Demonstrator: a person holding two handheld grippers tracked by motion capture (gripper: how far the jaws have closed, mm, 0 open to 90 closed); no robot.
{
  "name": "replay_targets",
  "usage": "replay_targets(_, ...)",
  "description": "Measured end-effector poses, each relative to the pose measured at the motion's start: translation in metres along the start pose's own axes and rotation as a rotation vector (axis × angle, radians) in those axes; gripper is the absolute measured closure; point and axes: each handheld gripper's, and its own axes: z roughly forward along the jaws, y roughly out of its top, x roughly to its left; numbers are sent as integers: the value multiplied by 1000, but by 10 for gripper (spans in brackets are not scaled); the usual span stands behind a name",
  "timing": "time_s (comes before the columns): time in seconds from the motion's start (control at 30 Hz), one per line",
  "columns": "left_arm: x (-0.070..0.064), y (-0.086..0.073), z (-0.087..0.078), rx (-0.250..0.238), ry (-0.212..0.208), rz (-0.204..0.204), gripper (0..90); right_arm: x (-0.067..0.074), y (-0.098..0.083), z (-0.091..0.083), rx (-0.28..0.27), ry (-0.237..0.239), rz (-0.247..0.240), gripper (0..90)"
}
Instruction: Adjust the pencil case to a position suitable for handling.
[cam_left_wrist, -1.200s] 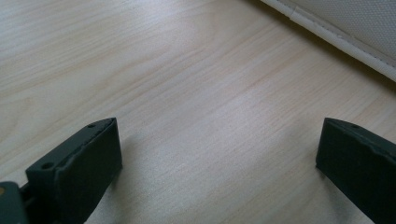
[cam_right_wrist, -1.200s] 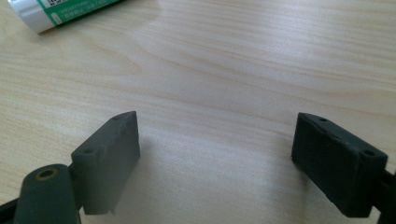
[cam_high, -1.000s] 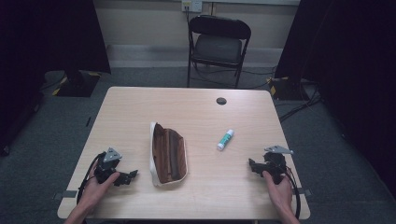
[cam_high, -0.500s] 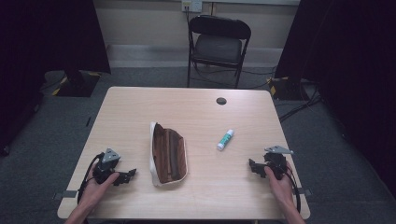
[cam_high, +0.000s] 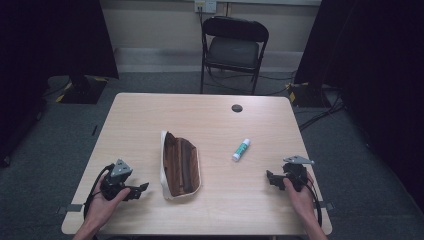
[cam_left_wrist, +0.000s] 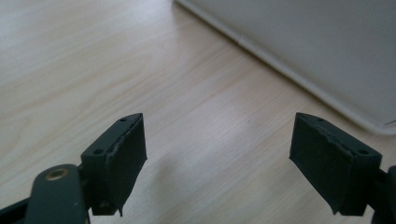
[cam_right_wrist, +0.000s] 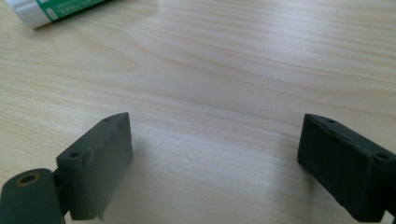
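On the table (cam_high: 150, 120), each hand-held gripper — left (cam_high: 141, 189), right (cam_high: 270, 179) — rests spread wide, flanking a pouch (cam_high: 180, 165).

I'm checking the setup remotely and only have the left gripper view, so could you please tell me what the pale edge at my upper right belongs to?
Observer: It is the outer side of a pencil case, lying open on the table, brown inside, as the high view shows.
Operator: Thank you. Is anything else on the table?
Observer: Yes, a green and white glue stick lies to the right of the case, apart from it.
Operator: And how is the right gripper?
Observer: The right gripper has its jaws wide apart over bare wood, with nothing between them.
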Motion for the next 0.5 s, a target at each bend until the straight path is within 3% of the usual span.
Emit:
replay_targets(0.1, -3, 4, -6, -38, -16, -4, 228, 0, 0, 0, -1, 1, -1, 93)
replay_targets(0.17, -9, 9, -15, -109, -18, -7, 237, 0, 0, 0, 0, 0, 0, 93)
replay_targets(0.3, -14, 14, -22, -150, -33, -4, 251, 0, 0, 0, 0, 0, 0, 93)
replay_targets(0.33, -17, 16, -26, -185, -65, -14, 252, 0, 0, 0, -1, 1, -1, 93)
replay_targets(0.5, -23, 21, -37, -253, -91, 1, 253, 0, 0, 0, 0, 0, -1, 93)
